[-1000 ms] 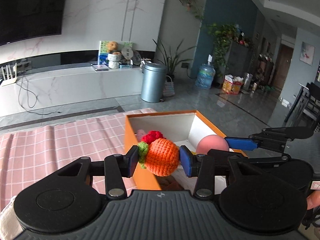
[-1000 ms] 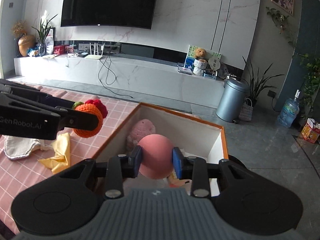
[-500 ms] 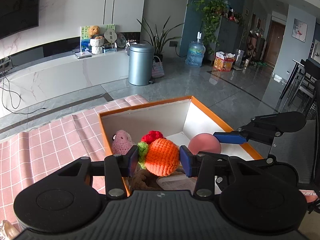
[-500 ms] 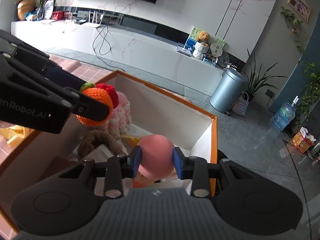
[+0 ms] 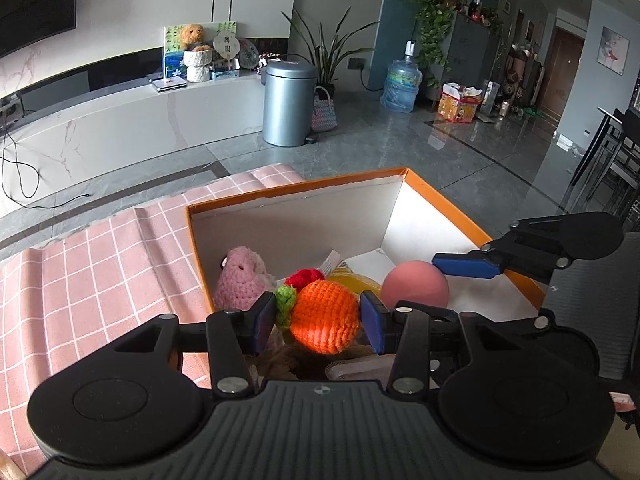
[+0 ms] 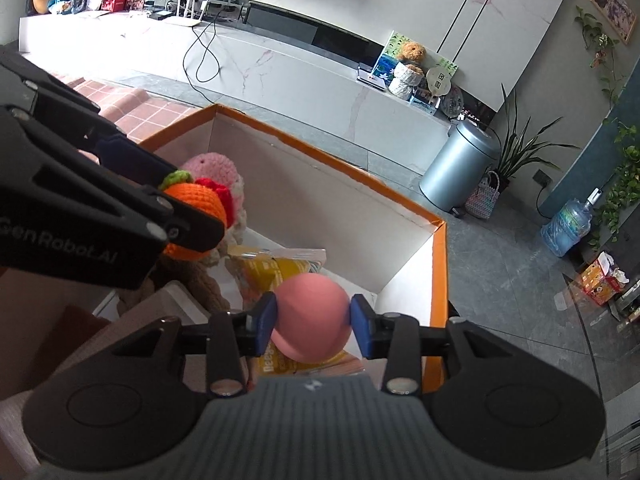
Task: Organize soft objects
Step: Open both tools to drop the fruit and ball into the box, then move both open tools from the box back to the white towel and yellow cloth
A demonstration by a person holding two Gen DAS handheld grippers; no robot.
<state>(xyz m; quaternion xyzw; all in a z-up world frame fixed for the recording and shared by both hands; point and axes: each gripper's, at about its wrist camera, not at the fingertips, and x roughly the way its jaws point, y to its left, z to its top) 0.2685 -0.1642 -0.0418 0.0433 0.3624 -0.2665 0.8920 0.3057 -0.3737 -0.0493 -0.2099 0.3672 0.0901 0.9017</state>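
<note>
Two close fisheye views, each mounted just behind a gripper, look forward and down into an orange box. The left wrist view faces its far right corner; the right wrist view sits further right. Both share the box interior, a grey bin and marble TV bench.

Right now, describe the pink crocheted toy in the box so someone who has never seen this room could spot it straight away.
Find the orange box with white inner walls standing on the pink checked cloth. Look in its left corner, against the left wall: the pink crocheted toy sits there. Unlike the smooth pink ball held by the right gripper, it is knitted, fuzzy and paler, with a small dark eye.
</note>
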